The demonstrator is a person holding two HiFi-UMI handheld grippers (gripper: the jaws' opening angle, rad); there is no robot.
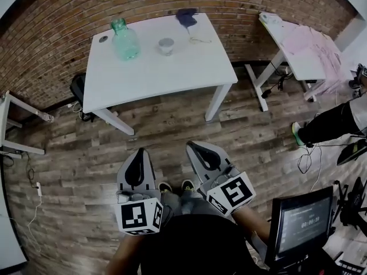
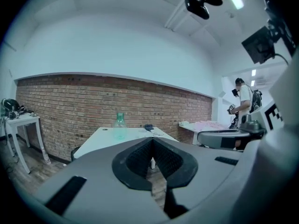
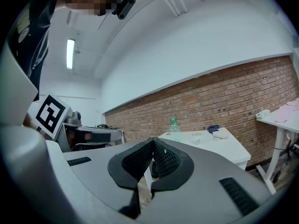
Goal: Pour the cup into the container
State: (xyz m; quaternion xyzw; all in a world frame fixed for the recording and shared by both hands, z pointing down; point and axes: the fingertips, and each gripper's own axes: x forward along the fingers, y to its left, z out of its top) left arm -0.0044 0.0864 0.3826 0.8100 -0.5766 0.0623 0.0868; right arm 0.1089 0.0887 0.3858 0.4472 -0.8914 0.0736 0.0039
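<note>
There, one small clear cup (image 1: 166, 46) stood toward the back of the white table (image 1: 160, 79), apart from the single green glass bottle (image 1: 125, 39) on its left. One dark blue item (image 1: 186, 17), too small to identify, lay at the back edge. Open tabletop ran to the near edge. Well short of it, over the plank floor (image 1: 172, 125), the left gripper (image 1: 140, 152) and right gripper (image 1: 191, 146) each had jaws pressed together on nothing.
</note>
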